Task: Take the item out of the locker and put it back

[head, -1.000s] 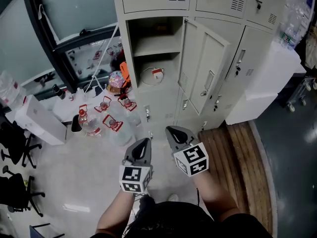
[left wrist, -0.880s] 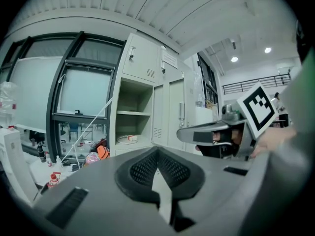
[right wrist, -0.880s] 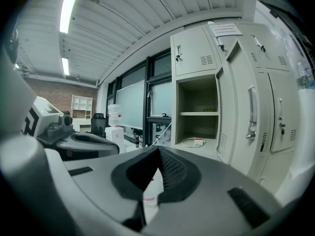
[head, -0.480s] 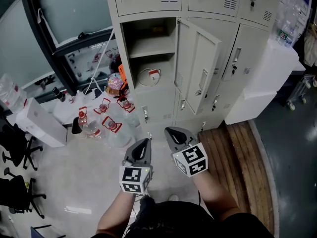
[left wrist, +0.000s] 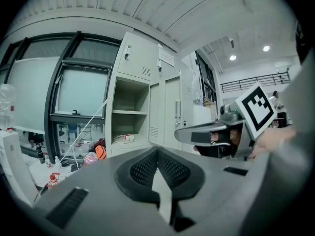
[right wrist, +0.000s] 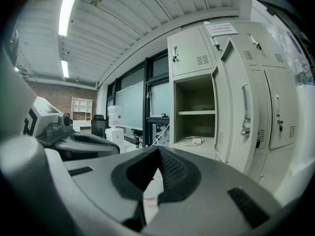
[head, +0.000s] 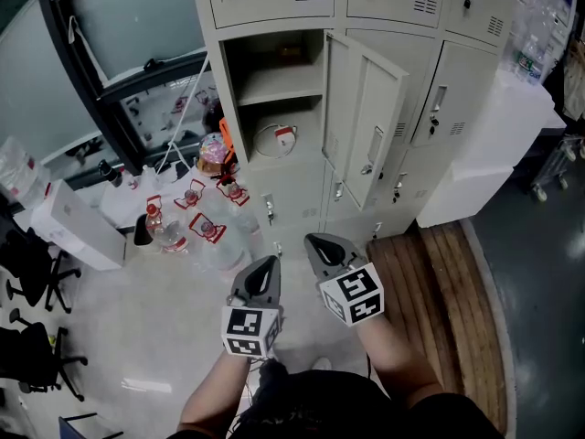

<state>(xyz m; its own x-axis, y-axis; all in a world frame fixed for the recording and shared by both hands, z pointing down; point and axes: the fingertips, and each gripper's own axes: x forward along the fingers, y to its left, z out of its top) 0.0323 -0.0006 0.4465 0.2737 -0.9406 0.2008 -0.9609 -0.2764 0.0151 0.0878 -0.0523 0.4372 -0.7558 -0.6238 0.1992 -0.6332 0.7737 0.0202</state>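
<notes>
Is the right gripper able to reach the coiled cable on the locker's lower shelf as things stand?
Probably yes: the locker door stands open and nothing blocks the coiled cable. But the right gripper is well back, its tongs shut.

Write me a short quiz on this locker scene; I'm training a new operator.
1. True or false: the locker door stands open.
2. Where does the coiled cable lie in the open compartment? A: upper shelf. B: lower level.
3. Fill in: the left tongs and right tongs are both ___ and empty.
Key: 1 true; 2 B; 3 shut.
</notes>
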